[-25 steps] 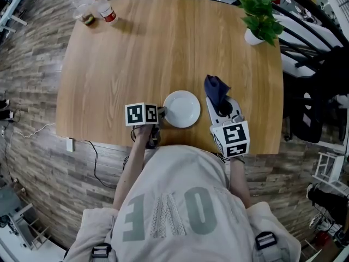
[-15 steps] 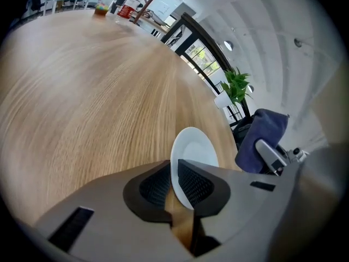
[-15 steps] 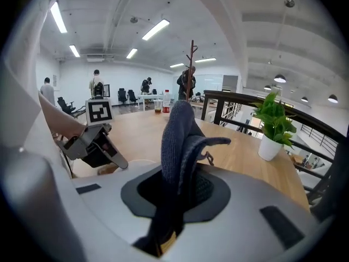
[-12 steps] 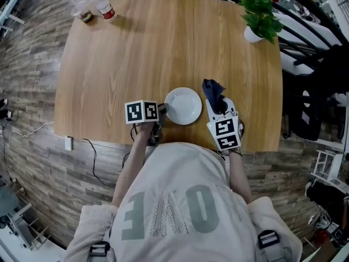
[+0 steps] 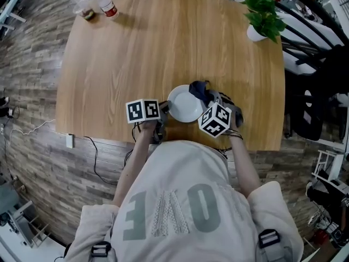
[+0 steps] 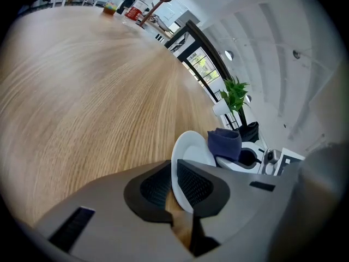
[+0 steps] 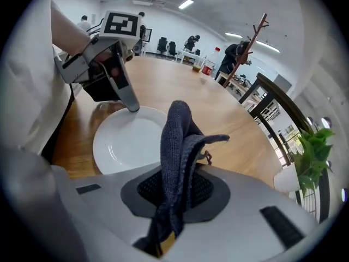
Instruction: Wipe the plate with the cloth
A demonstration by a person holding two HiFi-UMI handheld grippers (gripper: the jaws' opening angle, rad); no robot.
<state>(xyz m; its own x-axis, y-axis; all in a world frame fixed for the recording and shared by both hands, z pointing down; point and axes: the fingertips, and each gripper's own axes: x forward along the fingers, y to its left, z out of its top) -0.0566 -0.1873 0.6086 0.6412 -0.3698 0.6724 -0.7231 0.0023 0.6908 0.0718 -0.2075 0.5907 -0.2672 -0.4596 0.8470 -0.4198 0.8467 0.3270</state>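
A white plate lies near the table's front edge. My left gripper is at its left rim. In the left gripper view the rim stands between the pads, which have just been closing and now pinch it; the left gripper is shut on it. My right gripper is shut on a dark blue cloth at the plate's right edge. In the right gripper view the cloth sticks up from the right gripper, above the plate.
The wooden table carries a water bottle and a cup at its far left corner and a potted plant at the far right. Dark chairs stand off the right edge.
My right gripper has come down and leftward with the cloth, rolling as it went, and now overlaps the plate's right edge. The left gripper has stayed at the left rim.
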